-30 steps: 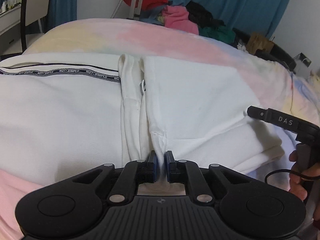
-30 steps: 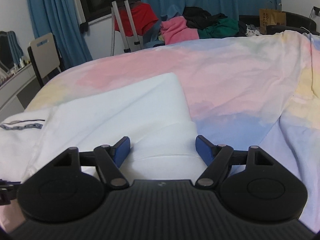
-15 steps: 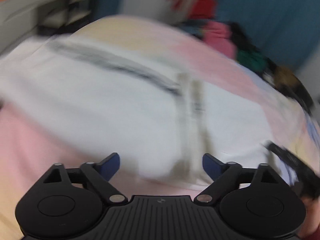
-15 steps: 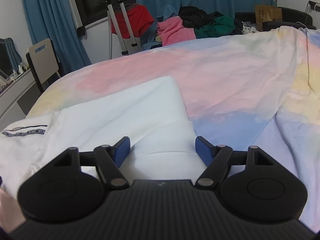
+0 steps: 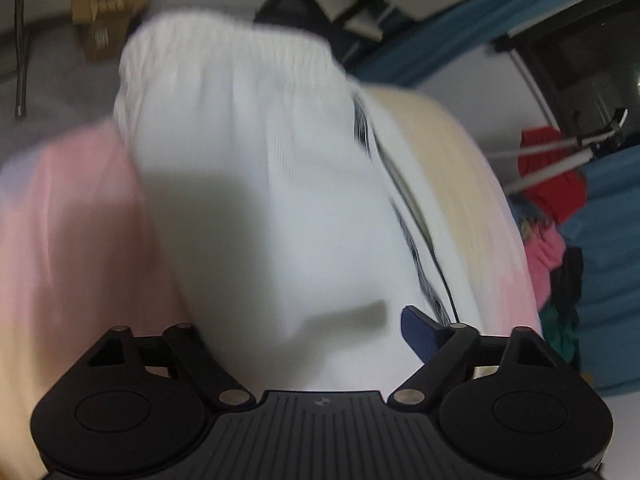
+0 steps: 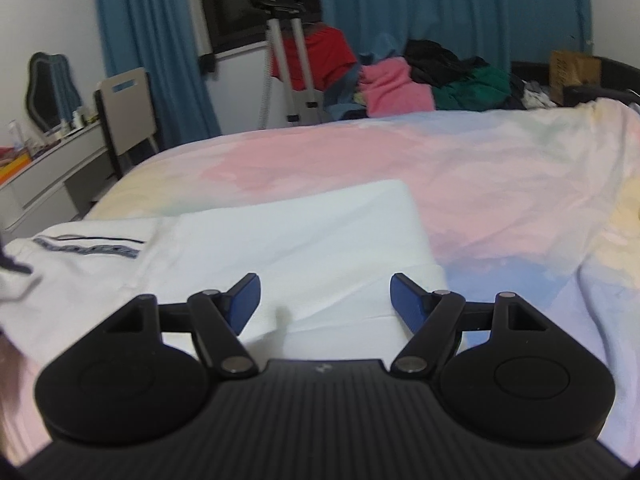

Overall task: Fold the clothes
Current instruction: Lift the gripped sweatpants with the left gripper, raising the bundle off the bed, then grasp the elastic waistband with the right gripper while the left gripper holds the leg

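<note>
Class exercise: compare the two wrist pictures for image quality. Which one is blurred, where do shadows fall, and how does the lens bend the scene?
Left wrist view: motion blur smears the white garment and bedspread; a soft grey shadow lies across the cloth; the scene sits tilted. Right wrist view: mostly sharp, slight softness; the right claw casts a small shadow on the white fabric; fisheye bows the curtains.
</note>
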`<state>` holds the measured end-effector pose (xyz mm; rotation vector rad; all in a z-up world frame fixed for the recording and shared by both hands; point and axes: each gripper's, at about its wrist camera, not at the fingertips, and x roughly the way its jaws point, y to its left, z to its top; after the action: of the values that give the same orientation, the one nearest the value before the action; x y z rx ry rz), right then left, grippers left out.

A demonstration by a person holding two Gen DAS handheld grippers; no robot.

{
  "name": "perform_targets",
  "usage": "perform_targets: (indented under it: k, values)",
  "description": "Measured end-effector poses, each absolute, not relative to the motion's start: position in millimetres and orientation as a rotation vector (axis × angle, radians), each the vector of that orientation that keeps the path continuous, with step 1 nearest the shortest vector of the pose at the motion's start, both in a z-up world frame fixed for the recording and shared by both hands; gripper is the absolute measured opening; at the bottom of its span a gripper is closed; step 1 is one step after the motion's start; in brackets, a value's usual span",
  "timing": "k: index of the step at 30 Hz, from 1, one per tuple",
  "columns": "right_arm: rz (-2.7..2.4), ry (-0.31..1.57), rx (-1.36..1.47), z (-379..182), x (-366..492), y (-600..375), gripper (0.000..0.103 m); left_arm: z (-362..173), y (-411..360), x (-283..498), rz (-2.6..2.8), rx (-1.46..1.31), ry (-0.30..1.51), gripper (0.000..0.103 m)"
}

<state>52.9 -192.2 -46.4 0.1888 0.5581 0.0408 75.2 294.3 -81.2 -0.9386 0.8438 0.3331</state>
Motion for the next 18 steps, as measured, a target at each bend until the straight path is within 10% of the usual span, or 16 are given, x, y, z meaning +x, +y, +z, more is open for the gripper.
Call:
perform_targets:
  k: [12,18]
  values:
    - [0.262,0.679,-0.017,-74,56,-117,0.075,-65,290,83,0.431,-0.639,0.639,0.021]
    - [0.318,0.625,-0.006,-56,44,-116,0.073,-17,236,88,0.295,-0.411,0.453,0.01]
